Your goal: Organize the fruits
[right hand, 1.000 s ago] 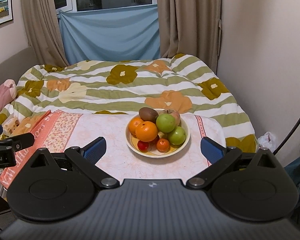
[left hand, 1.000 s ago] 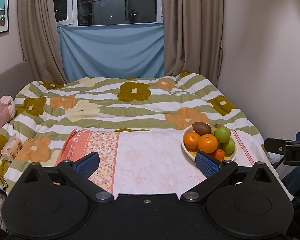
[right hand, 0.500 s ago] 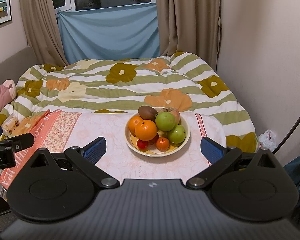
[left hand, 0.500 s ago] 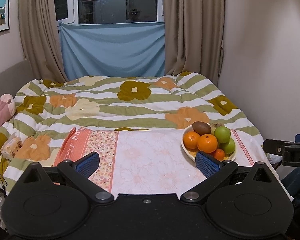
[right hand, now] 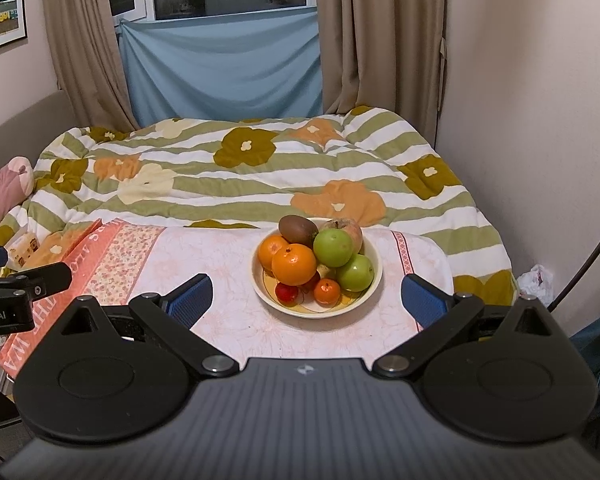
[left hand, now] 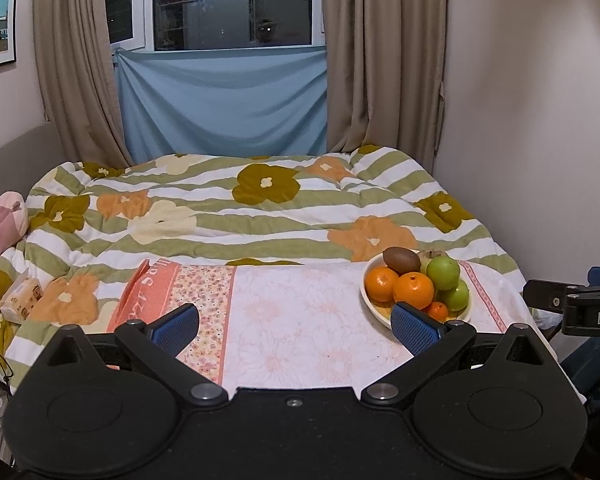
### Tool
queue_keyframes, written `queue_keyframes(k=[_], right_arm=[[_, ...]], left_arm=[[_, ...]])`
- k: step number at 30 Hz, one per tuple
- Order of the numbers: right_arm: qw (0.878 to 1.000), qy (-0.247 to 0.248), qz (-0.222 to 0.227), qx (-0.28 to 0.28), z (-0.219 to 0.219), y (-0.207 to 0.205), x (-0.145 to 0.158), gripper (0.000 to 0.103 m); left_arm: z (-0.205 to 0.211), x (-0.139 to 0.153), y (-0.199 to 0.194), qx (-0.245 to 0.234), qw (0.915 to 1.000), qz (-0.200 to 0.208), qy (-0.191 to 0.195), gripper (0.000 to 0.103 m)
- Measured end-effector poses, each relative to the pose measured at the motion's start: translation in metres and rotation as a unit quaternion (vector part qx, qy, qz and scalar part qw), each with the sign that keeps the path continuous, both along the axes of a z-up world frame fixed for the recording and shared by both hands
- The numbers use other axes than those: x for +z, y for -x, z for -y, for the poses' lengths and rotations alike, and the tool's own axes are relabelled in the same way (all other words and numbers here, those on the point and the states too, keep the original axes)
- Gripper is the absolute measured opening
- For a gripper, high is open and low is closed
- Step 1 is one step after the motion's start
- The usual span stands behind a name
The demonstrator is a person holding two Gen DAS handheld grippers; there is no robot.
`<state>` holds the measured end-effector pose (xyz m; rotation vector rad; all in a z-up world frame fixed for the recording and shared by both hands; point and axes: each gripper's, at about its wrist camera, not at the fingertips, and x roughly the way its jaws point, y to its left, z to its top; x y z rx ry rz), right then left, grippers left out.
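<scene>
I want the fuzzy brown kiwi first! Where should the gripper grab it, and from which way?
Probably from above, jaws closing across the narrow middle of the kiwi. It lies on its side at the back of the pile in the bowl, its top bare, with an orange and a green apple crowding its front. The open right gripper looks best lined up.

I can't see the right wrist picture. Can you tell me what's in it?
A bowl piled with oranges, green apples and a kiwi sits on a pink flowery cloth, straight ahead of the open, empty right gripper. Behind is a flowered bed quilt.
</scene>
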<state>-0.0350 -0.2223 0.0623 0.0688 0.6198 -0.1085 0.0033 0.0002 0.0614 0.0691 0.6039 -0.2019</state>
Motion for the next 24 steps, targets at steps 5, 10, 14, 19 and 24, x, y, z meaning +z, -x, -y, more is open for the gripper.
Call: queue_keyframes(k=[5,10,14,19,24], right_arm=[[1.000,0.000,-0.002,-0.002,-0.0006,-0.0025,0.0019,0.103],[1.000,0.000,-0.002,-0.003,-0.0008,-0.0020,0.0019,0.103],[1.000,-0.001,-0.002,-0.003,0.0002,-0.0024,0.0018,0.103],[1.000,-0.001,-0.002,-0.003,-0.0003,-0.0020,0.0016,0.103],[1.000,0.000,-0.005,-0.004,0.0019,-0.0024,0.0009,0.103]], left_arm=[[0.0020,-0.0003,0.0015,0.003,0.9999,0.008,-0.010,0.103],[0.0054,-0.0017,0.0013,0.003,0.9998,0.007,-0.018,0.103],[0.0045,-0.0022,0.0012,0.000,0.9999,0.006,-0.013,0.103],[0.0028,-0.0032,0.0013,0.006,1.0000,0.001,-0.007,0.103],[-0.0005,-0.0059,0.0005,0.012,0.9999,-0.010,0.003,0.103]])
